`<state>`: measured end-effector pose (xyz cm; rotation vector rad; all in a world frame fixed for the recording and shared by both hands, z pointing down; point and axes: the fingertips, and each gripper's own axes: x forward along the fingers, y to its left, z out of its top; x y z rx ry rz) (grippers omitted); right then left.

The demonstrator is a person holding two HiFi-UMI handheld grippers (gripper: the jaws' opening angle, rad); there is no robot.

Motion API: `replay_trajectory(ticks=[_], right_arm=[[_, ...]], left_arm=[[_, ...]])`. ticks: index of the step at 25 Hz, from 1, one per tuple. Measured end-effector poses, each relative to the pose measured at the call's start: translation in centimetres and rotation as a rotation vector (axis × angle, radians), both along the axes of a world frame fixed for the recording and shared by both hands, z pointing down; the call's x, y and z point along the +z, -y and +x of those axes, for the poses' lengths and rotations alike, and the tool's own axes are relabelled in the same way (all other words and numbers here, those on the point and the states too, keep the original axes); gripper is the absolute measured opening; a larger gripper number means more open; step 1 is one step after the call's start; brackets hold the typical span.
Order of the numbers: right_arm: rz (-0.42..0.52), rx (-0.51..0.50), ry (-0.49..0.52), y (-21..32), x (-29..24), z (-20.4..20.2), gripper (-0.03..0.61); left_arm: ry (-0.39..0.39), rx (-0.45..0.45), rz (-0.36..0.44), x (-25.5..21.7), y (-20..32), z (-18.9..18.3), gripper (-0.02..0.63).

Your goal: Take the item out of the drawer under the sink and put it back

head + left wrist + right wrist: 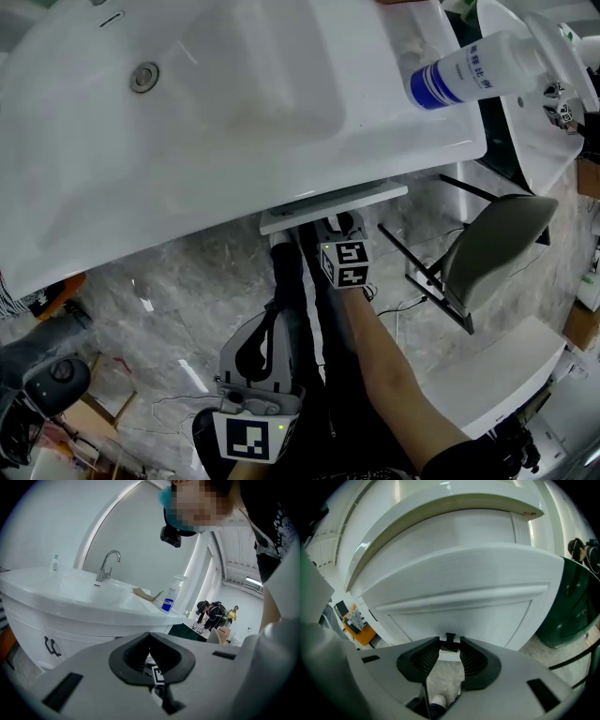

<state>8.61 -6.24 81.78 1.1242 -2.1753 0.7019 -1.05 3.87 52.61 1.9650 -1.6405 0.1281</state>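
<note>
The white drawer front [459, 606] under the sink [187, 131] fills the right gripper view; its top edge [333, 202] juts out a little from beneath the basin in the head view. My right gripper [450, 641] [330, 225] is shut on the small black drawer handle [450, 636], pads on either side of it. My left gripper [150, 637] [284, 272] hangs lower and nearer to me, shut with nothing between its pads. The drawer's inside and any item in it are hidden.
A blue-labelled pump bottle [464, 75] and a cardboard scrap [143, 593] lie on the sink's right ledge near the faucet [107, 564]. A grey chair [492, 248] and a second basin [539, 131] stand right. A dark green unit [574, 606] flanks the cabinet.
</note>
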Motion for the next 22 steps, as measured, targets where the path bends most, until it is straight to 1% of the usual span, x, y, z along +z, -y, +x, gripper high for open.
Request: replay_trajectory(ticks=[1, 5, 9, 14, 22], right_arm=[[0.002, 0.000, 0.004, -0.1, 0.0, 0.0, 0.146], [0.005, 0.003, 0.017, -0.9, -0.1, 0.4, 0.144], [0.004, 0.010, 0.019, -2.1, -0.1, 1.2, 0.144], [-0.001, 0.012, 0.011, -3.5, -0.2, 1.8, 0.144], [-0.039, -0.005, 0.011, -4.8, 0.1, 2.5, 0.144]], left_arm=[[-0.001, -0.003, -0.002, 0.0, -0.1, 0.1, 0.003], [-0.017, -0.018, -0.066, 0.7, -0.9, 0.6, 0.003], [-0.016, -0.013, -0.059, 0.5, -0.9, 1.0, 0.003], [-0.013, -0.013, -0.069, 0.6, -1.3, 1.5, 0.003], [-0.023, -0.036, -0.073, 0.5, -0.8, 1.9, 0.003]])
